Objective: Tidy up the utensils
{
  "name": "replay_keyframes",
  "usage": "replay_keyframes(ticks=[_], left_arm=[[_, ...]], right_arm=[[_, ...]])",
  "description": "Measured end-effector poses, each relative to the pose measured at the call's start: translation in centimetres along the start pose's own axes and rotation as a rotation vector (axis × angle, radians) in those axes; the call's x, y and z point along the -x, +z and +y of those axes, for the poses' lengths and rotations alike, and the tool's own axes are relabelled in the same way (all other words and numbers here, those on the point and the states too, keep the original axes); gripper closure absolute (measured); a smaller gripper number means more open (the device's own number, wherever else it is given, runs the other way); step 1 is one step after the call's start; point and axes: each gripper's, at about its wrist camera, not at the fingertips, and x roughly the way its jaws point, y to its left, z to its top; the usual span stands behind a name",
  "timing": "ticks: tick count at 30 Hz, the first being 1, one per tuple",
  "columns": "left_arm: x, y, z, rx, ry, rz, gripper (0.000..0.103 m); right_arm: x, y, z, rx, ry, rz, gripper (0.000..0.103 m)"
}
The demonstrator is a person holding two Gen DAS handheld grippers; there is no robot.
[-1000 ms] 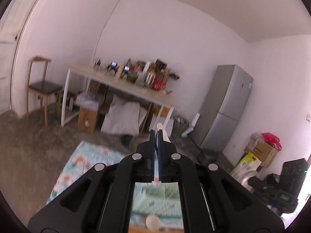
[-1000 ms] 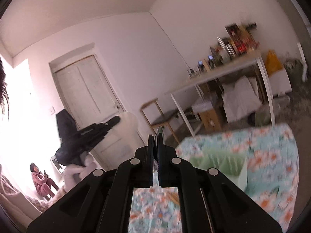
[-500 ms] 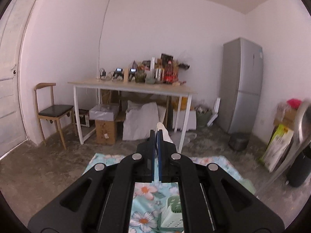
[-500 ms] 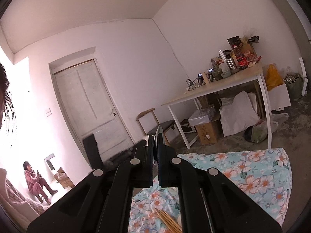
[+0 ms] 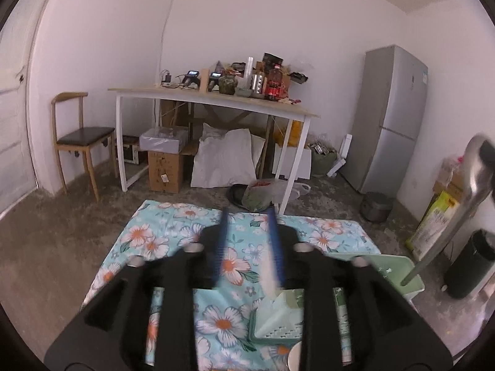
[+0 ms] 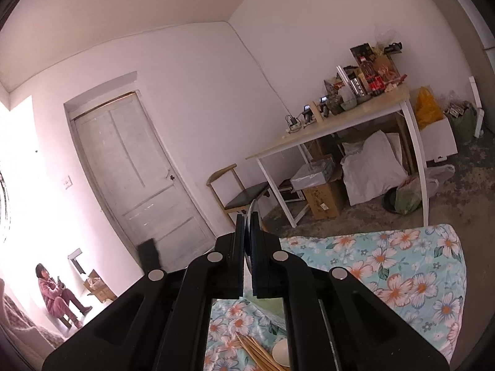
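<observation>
In the left wrist view, the floral cloth lies bare across the middle of the frame, open ground for a gripper. At lower right a green utensil holder stands in the way, with a metal spoon slanting above it along the right edge. In the right wrist view the cloth is bare at right; at bottom centre wooden chopsticks and a white spoon block the surface.
</observation>
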Motion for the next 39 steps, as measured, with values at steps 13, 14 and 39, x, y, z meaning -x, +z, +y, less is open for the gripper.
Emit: replay_keyframes(ticks=[13,14,39], left_arm=[[5.0,-4.8,3.0,0.059,0.031,0.153,0.035],[5.2,-5.3,3.1,0.058,0.038,0.164,0.035],[8.6,-12.9,4.0,0.017,0.123,0.360,0.030]], right_arm=[[-3.5,-3.4,-3.8,-0.024,-0.090,0.091,0.099],[-3.8,-3.8,-4.1,-0.030,-0.098,0.106,0.099],[2.1,-8.3,2.3,0.048,-0.296,0.111,0.068]])
